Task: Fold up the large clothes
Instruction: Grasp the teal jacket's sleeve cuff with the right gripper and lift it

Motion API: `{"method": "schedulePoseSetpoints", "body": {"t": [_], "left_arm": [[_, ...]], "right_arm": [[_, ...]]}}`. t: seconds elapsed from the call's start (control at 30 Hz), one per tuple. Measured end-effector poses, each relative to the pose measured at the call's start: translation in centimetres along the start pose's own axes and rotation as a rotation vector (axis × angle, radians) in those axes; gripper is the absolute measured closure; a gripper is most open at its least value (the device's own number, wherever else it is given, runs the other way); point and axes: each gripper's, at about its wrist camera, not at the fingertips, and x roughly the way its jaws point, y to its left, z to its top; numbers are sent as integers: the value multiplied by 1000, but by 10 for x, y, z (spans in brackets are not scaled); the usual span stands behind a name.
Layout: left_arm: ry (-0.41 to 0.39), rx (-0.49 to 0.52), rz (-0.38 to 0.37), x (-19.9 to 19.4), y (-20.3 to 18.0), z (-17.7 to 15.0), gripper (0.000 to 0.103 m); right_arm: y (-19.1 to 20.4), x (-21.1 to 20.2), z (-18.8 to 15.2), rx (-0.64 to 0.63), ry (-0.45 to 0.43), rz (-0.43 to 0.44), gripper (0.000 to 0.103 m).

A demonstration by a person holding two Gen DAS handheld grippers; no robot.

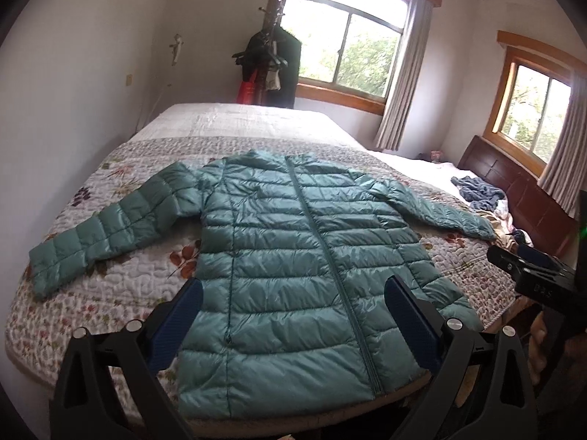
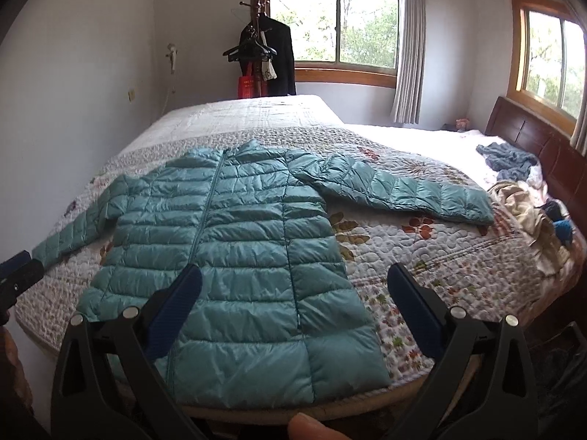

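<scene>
The teal jacket (image 1: 293, 256) lies flat on the bed (image 1: 121, 293), its near hem partly hidden behind the released left tool (image 1: 293, 315) and right tool (image 2: 295, 308).

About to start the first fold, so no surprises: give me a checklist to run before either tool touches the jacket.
1. Teal puffer jacket lies flat, front up: ok.
2. Zipper closed along the front: ok.
3. Both sleeves spread out, one sleeve to the left, the other sleeve to the right: ok.
4. Left tool open, holding nothing: ok.
5. Right tool open, holding nothing: ok.
6. Quilt around the jacket free of clutter: ok; loose clothes lie farther off near the headboard.
</scene>
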Motion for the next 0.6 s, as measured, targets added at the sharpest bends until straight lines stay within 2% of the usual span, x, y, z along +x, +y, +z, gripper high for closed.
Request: {"method": "schedulePoseSetpoints", "body": {"t": [0.07,0.17,0.23,0.27,0.3,0.4,0.53,0.6], "left_arm": [[-18,62,-39,14,-6,7,4],[-1,115,-59,38,-18,18,4],[36,113,-140,53,-21,26,4],[58,103,-176,59,-23,29,4],[76,95,-207,67,-24,32,4],[74,91,-239,80,-29,39,4],[83,78,-270,96,-25,45,4],[94,66,-279,102,-18,46,4]], "right_arm": [[-36,22,8,105,-11,47,3],[-97,61,22,256,33,73,3],[-142,87,27,371,63,62,15],[-168,101,28,451,90,83,35],[-190,113,27,523,113,102,47],[-261,146,16,766,145,141,54],[-337,160,-6,1060,49,190,54],[-362,164,-19,1188,7,209,54]]}}
